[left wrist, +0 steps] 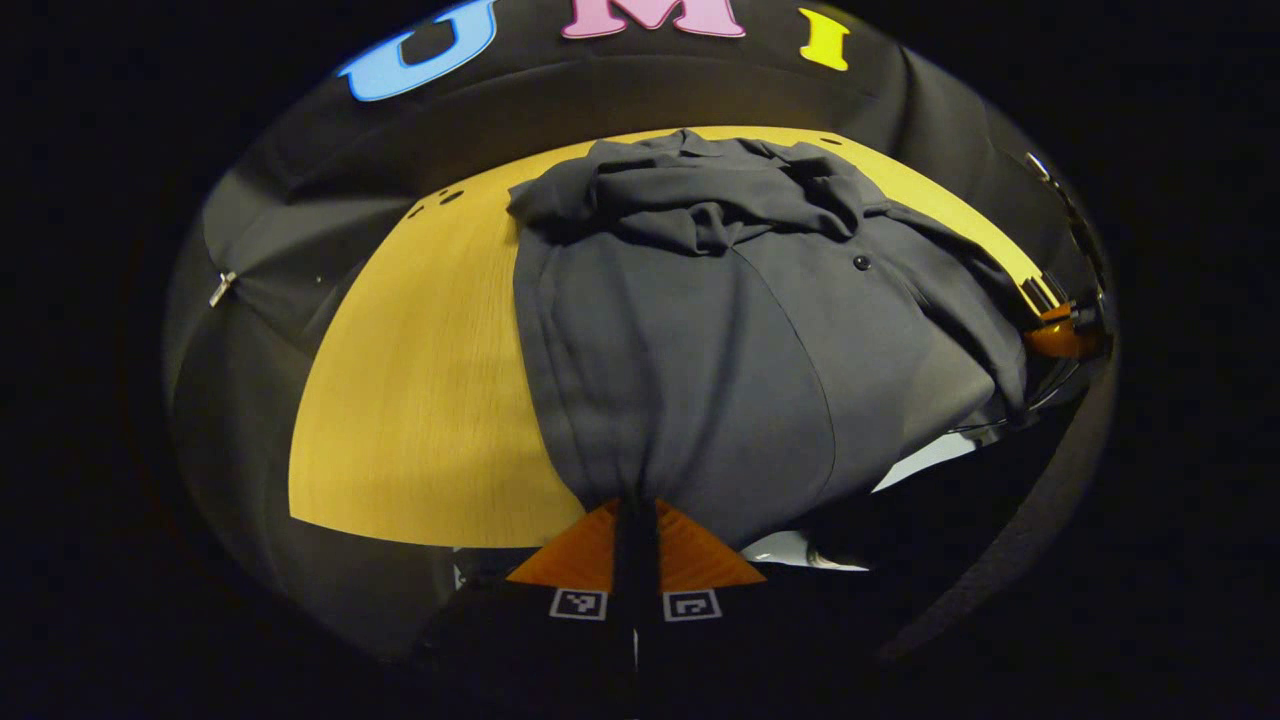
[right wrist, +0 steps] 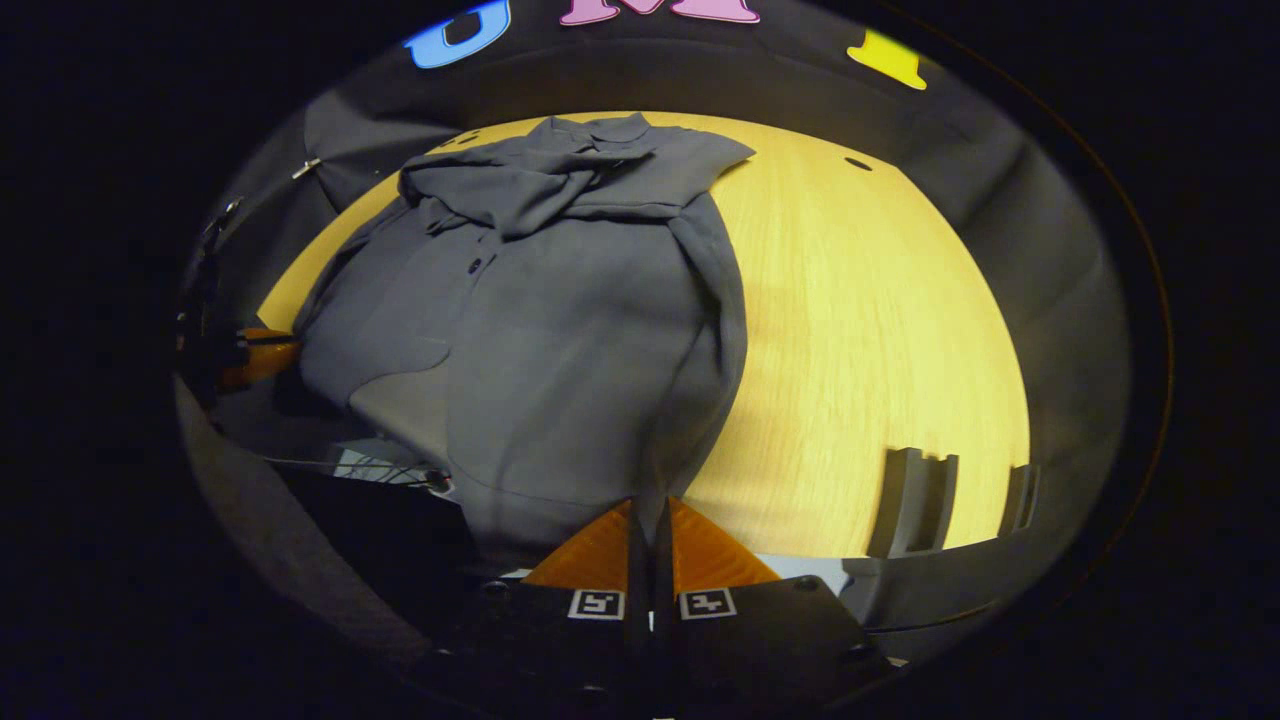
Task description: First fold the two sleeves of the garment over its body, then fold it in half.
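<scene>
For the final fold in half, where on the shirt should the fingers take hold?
Grip the dark grey shirt at its near hem corners, coming in from the table's near edge. The sleeves already lie bunched near the collar, and the hem hangs over that edge. The left gripper and right gripper look pinched there already.

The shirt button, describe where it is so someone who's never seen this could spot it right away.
Start at the yellow wooden table, where a dark grey shirt lies spread. Below the sleeves bunched near its collar, along the front seam, sits the button: a small dark round dot, the one hard speck on flat cloth.
</scene>
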The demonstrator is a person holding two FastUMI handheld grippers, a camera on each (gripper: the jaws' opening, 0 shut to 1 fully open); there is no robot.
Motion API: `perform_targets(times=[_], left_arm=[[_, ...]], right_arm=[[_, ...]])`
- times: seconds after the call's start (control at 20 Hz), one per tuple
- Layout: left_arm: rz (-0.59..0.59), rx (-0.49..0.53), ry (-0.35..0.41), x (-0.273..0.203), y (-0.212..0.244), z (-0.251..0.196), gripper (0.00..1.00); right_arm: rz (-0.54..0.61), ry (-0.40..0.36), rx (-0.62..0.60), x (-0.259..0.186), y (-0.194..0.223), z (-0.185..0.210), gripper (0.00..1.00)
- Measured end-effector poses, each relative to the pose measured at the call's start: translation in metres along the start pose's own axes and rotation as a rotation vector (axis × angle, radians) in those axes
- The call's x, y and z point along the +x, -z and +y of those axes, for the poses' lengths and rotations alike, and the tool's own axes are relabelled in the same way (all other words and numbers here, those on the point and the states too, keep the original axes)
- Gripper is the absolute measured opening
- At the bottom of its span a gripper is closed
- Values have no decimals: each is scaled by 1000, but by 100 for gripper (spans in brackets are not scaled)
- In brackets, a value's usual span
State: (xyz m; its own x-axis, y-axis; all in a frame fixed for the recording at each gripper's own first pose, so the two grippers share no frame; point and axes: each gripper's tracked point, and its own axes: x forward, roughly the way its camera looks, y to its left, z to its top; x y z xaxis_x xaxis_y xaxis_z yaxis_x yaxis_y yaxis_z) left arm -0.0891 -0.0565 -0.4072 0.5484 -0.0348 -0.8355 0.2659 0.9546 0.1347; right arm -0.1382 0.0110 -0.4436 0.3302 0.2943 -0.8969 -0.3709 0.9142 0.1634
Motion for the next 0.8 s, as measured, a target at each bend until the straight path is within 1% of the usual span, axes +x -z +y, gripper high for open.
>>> perform_targets(times=[0.1, 0.3, 0.5, 0.65, 0.75, 0.8], left_arm=[[-1, -51, 20, -6, -6, 3, 6], [-69, -154, 26, -33, -40, 23, 5], [-181, -207, 19, -63, -88, 43, 5], [-243, -242, 20, -78, -122, 61, 5], [-269, -235, 20, -79, -134, 69, 5], [-254, -230, 34, -76, -128, 66, 5]], right_arm=[[-8, -22, 42, -3, -3, 0, 6], [-81, -62, 124, -22, -23, -1, 5], [-199, -125, 186, -52, -64, 4, 6], [-296, -148, 198, -73, -105, 4, 5], [-335, -159, 199, -80, -124, 6, 5], [-336, -160, 196, -80, -128, 7, 5]])
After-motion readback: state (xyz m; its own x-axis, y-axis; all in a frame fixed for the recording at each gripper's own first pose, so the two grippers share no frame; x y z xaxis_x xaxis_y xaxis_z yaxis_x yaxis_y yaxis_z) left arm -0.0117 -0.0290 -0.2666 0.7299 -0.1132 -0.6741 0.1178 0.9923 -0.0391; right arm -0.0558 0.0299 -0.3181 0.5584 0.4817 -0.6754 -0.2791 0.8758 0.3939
